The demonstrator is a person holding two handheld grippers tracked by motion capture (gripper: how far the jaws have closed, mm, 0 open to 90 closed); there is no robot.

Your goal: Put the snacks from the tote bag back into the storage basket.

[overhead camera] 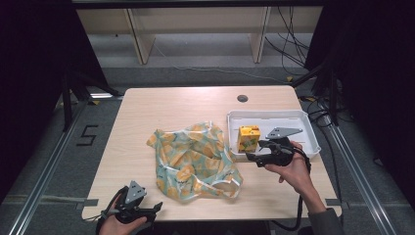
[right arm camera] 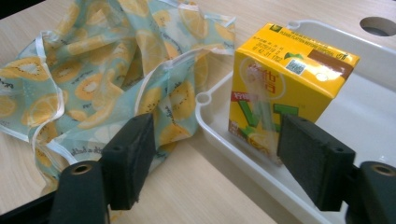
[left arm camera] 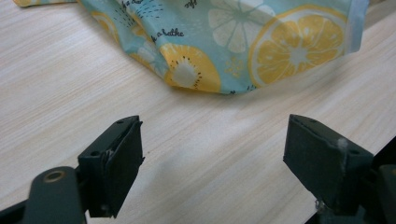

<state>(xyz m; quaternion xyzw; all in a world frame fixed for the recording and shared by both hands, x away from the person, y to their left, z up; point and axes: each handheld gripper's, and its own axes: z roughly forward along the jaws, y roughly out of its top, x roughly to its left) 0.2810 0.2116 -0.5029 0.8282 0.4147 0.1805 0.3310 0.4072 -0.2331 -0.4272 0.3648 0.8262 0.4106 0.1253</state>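
nearest, the left gripper (overhead camera: pixel 152 208) rests at the table's (overhead camera: pixel 147 107) front edge, jaws wide and empty. beyond it lies the crumpled fruit-print bag (overhead camera: pixel 193 159). farther right, the right gripper (overhead camera: pixel 250 155) (also wide, empty) points at the yellow juice carton (overhead camera: pixel 248 137) standing in the white tray (overhead camera: pixel 303 128).

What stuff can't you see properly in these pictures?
- Inside of the crumpled fruit-print plastic bag: high view, its own folds cover it.
- Small print on the yellow drink carton: right gripper view, too small.
- Lower front of the carton: right gripper view, hidden behind the white plastic tray's rim.
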